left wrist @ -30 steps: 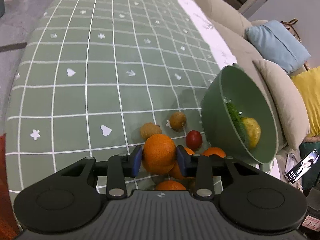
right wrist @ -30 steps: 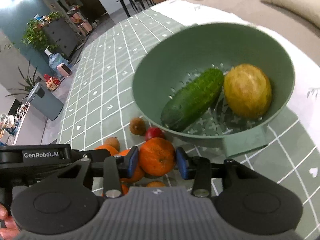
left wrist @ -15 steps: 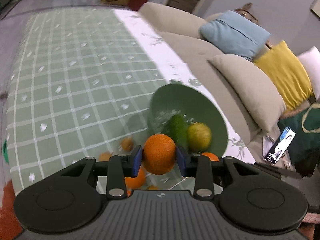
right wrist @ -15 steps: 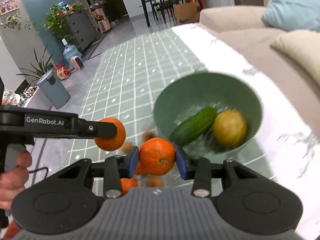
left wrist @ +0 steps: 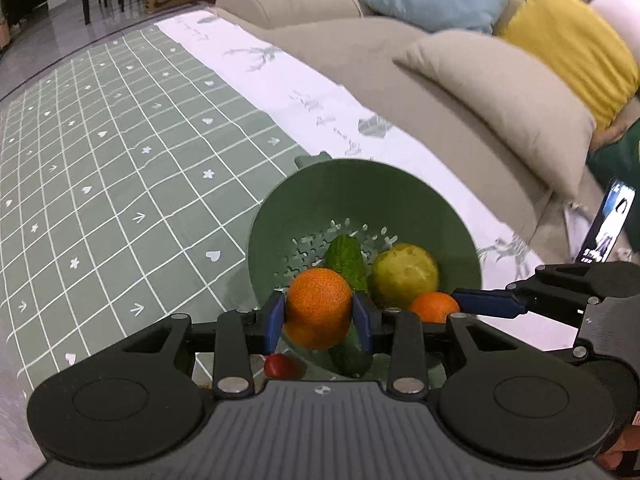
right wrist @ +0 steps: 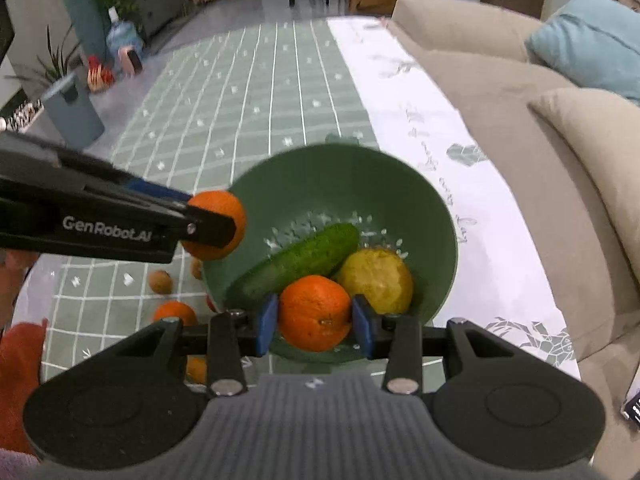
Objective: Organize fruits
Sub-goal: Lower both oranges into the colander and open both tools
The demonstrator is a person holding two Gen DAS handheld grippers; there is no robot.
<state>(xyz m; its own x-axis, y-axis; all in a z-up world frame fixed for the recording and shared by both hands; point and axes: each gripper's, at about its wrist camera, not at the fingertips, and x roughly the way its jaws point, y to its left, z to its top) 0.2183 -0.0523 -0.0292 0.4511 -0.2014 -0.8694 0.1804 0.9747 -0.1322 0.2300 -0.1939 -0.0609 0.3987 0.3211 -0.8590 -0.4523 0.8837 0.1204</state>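
Both grippers are over the green colander bowl [left wrist: 362,204] now, w/ one orange apiece. Left gripper [left wrist: 319,316] is clamped on an orange [left wrist: 318,300] at the bowl's near-left rim; right gripper [right wrist: 315,320] is clamped on another orange [right wrist: 314,312] over the bowl's near rim. Cucumber [right wrist: 300,258] & a yellow-green fruit [right wrist: 378,280] are already inside the bowl. Step looks like carry-to-bowl. Next, prob: lower in, part the pads, no rolling out. Vs a sec ago: both were low over the loose fruit left of the bowl, and they've since lifted & swung in over it.
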